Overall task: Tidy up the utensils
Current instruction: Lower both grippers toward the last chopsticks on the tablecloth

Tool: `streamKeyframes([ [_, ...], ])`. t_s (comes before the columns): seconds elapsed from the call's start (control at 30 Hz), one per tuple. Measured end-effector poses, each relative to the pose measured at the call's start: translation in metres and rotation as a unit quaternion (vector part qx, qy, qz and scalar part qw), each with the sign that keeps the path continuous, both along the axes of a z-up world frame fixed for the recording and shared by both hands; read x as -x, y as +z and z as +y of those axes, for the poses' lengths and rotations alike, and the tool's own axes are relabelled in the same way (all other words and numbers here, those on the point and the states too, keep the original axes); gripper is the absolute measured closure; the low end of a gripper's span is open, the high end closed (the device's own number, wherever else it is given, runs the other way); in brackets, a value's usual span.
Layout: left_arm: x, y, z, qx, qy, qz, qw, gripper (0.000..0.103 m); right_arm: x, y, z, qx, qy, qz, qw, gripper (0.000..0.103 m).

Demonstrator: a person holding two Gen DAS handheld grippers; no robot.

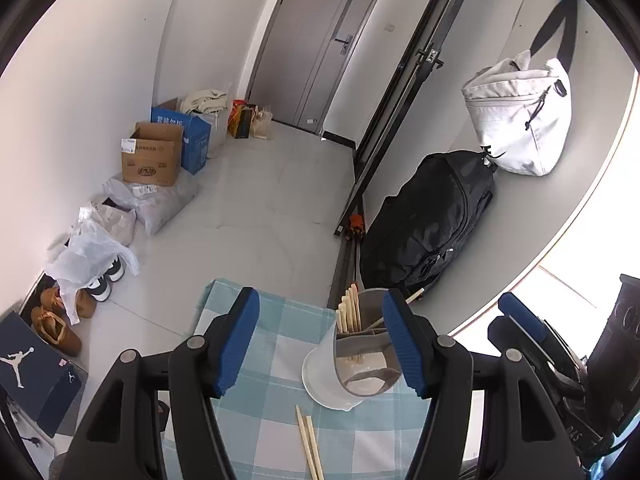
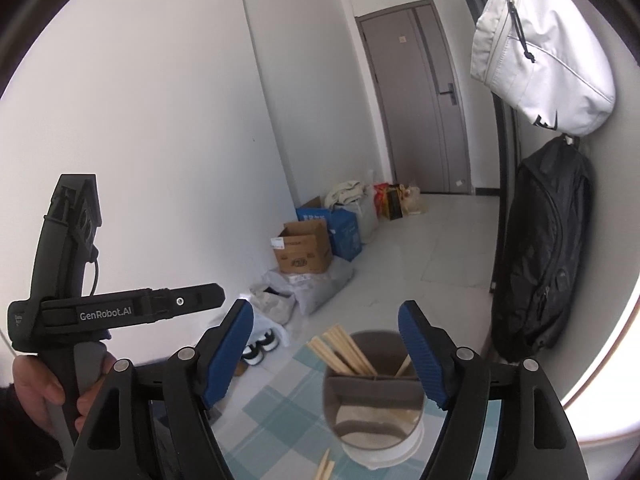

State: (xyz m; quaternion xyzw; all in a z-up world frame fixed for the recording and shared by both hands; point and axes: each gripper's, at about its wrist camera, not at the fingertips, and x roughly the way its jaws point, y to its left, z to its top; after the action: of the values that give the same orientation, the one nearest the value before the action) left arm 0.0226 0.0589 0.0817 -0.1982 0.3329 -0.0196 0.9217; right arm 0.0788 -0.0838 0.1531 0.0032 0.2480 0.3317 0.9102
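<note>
Where a blue-and-white checked tablecloth covers the table, a tiled hallway is seen beyond, with a cardboard box, shoes, a grey door, a black backpack and a white bag. A round utensil holder stands on the cloth, wooden chopsticks upright in a rear compartment; two loose chopsticks lie just beside it. The left gripper is held open, empty, angled downward. The right gripper is likewise spread, gripping nothing.
</note>
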Motion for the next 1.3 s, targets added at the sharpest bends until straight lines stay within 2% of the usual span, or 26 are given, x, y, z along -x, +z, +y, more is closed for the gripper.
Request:
streamKeyframes([
  [0.13, 0.009, -0.001, -0.003, -0.016, -0.003, -0.004, 0.9999, 0.034, 0.012, -0.003, -0.004, -0.006, -0.005, 0.001, 1.0, 0.023],
  [0.5, 0.018, -0.026, -0.008, -0.043, -0.008, 0.027, 0.9987, 0.033, 0.035, -0.033, -0.015, -0.004, -0.016, 0.033, 0.999, 0.023],
  [0.63, 0.022, -0.043, -0.011, -0.064, -0.007, 0.04, 0.9971, 0.033, 0.044, -0.051, -0.02, -0.002, -0.018, 0.048, 0.999, 0.023],
  [0.87, 0.025, -0.077, -0.012, -0.068, -0.001, 0.065, 0.9955, 0.033, 0.053, -0.09, -0.023, 0.0, -0.012, 0.087, 0.996, 0.023],
  [0.97, 0.026, -0.092, -0.012, -0.077, 0.004, 0.072, 0.9944, 0.033, 0.057, -0.11, -0.021, 0.01, -0.008, 0.106, 0.994, 0.027],
  [1.13, 0.024, -0.121, -0.011, -0.076, 0.006, 0.093, 0.9928, 0.033, 0.049, -0.145, -0.017, 0.029, -0.018, 0.157, 0.987, 0.039],
  [1.3, 0.022, -0.138, -0.005, -0.071, 0.005, 0.105, 0.992, 0.033, 0.035, -0.175, -0.009, 0.065, -0.022, 0.211, 0.975, 0.041],
])
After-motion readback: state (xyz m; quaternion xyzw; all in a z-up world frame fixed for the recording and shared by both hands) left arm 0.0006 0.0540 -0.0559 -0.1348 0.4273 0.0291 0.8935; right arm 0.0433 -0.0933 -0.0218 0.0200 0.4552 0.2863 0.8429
